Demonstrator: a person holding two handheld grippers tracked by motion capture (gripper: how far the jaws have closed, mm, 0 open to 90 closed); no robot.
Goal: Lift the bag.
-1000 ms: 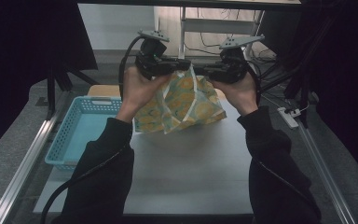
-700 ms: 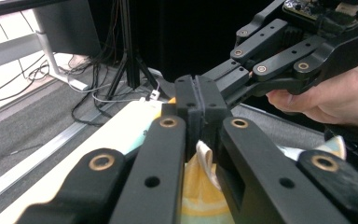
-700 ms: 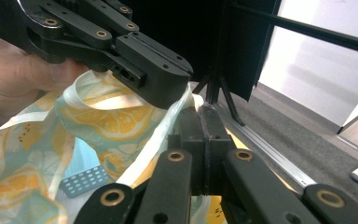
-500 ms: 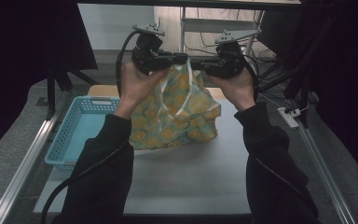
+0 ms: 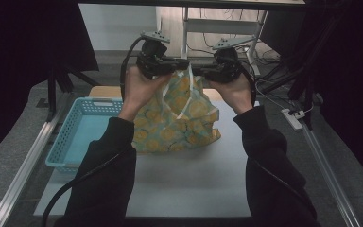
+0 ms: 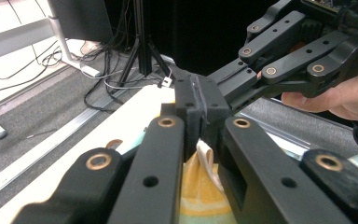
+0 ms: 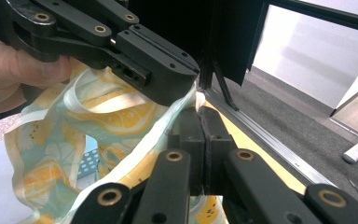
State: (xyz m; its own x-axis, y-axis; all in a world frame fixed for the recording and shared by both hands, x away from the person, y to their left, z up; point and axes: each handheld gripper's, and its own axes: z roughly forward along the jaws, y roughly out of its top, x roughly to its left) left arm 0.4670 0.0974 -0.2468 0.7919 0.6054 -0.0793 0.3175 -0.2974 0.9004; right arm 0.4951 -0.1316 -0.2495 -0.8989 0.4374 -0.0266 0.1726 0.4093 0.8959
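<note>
Left hand-held gripper (image 5: 178, 64) and right hand-held gripper (image 5: 199, 72) meet tip to tip, each clenched on the top edge of a lemon-print cloth (image 5: 179, 118) — it hangs below them onto the desk (image 5: 189, 179), a blue basket (image 5: 75, 137) left of it.

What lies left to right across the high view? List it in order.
Light blue basket → left claw → lemon-print cloth bag hanging from both claws, its bottom on the white table → right claw → white power strip on the floor.
</note>
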